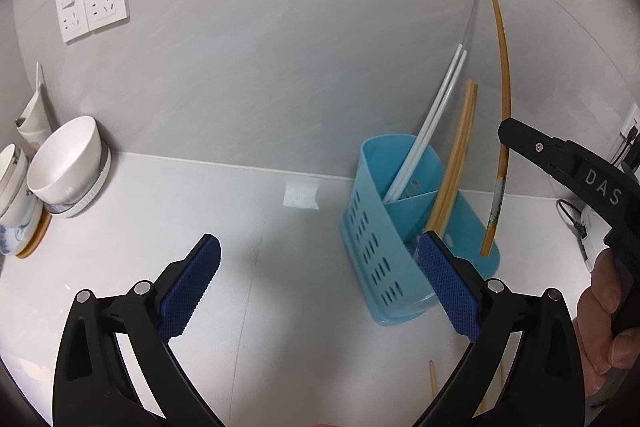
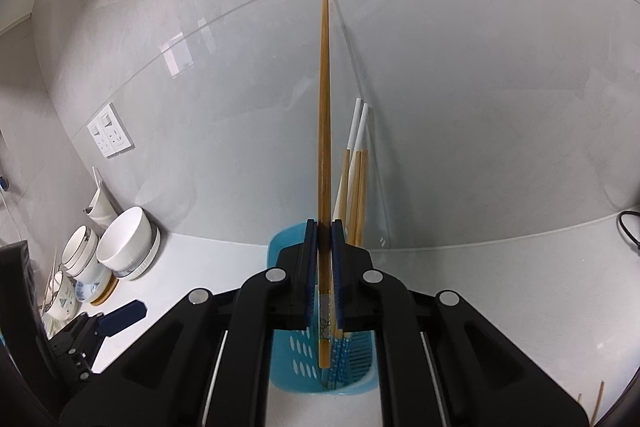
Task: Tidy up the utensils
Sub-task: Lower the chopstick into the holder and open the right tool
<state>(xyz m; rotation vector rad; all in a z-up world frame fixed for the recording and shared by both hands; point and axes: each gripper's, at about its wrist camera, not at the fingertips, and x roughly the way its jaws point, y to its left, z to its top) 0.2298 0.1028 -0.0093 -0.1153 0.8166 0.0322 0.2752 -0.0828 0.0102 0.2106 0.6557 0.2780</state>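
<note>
The lower end of the chopstick is partly hidden behind the right gripper, whose jaws are clamped on it, tip held above the blue basket. Left of the basket, the left gripper is held wide apart and empty.

Bare counter lies between bowls and blue holder by the wall

My right tongs clamp one long wooden chopstick upright, its lower tip over the blue slotted holder just below, where white and wooden pairs lean.
</note>
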